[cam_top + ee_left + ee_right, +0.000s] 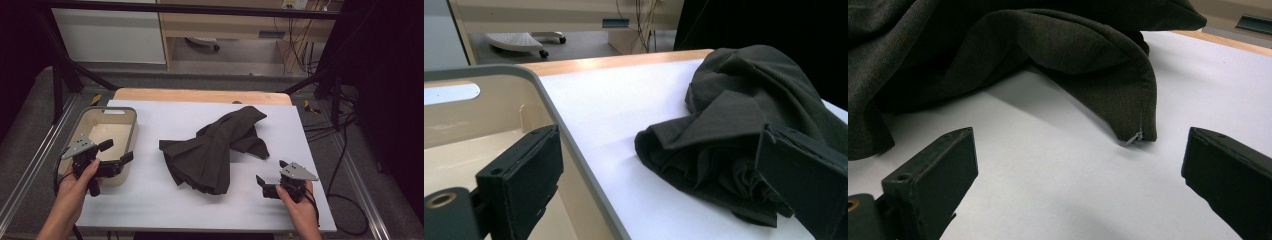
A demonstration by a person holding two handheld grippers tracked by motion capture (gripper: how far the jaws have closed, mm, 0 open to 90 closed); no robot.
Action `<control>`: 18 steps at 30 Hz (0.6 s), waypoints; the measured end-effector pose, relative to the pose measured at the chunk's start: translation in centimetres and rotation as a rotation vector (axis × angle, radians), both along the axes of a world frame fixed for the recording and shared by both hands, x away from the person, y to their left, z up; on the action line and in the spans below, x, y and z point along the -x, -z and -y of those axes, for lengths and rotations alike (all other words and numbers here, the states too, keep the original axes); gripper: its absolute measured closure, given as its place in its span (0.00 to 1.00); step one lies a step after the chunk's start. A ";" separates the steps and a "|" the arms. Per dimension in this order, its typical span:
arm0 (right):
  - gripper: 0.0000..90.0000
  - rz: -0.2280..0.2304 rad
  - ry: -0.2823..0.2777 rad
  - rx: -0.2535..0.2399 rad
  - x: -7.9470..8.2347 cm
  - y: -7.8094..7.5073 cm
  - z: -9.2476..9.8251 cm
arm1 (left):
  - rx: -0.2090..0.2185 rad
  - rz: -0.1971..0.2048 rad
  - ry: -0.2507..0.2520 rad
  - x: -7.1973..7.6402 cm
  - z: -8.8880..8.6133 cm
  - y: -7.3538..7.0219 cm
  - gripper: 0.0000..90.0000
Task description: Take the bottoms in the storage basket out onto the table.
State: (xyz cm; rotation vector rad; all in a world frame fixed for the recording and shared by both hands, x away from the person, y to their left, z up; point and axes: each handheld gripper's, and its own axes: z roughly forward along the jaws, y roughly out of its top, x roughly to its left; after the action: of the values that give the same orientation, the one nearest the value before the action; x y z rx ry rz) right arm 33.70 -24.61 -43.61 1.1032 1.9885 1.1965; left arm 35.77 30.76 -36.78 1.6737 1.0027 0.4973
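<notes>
A crumpled dark cloth (215,150) lies in the middle of the white table top (165,205). My left gripper (117,151) is open above the right rim of a beige bin (131,131), apart from the cloth. In the left gripper view its jaws stand wide, with the gripper (664,185) facing the cloth (744,115) over the bin rim (524,75). My right gripper (271,172) is open on the table just right of the cloth. In the right gripper view the gripper (1080,175) faces a hanging cloth corner (1138,120) with a pale thread end, not touching it.
The bin's inside (102,137) looks bare and has a handle slot in its far wall. A wooden strip (200,95) runs along the table's back edge. Black frame posts and cables (340,130) stand to the right. Bare white surface lies in front of the cloth.
</notes>
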 end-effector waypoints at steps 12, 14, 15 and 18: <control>0.03 -0.001 -0.005 0.001 0.0 0.0 -0.1 | -0.040 -0.008 0.041 1.3 0.6 1.1 0.05; 0.03 -0.001 -0.005 0.003 0.0 0.0 -0.1 | -0.053 -0.001 0.045 1.5 0.9 1.5 0.06; 0.03 -0.001 -0.005 0.003 0.0 0.0 -0.1 | -0.059 -0.006 0.052 1.6 1.1 1.7 0.06; 0.03 0.000 -0.003 0.002 0.0 0.0 -0.1 | -0.063 -0.007 0.059 1.8 1.5 2.1 0.06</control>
State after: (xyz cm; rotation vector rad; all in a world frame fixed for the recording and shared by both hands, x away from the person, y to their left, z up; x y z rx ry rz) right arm 33.66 -24.52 -43.60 1.0996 1.9919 1.1961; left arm 33.93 29.23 -38.92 1.7568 0.9485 0.4894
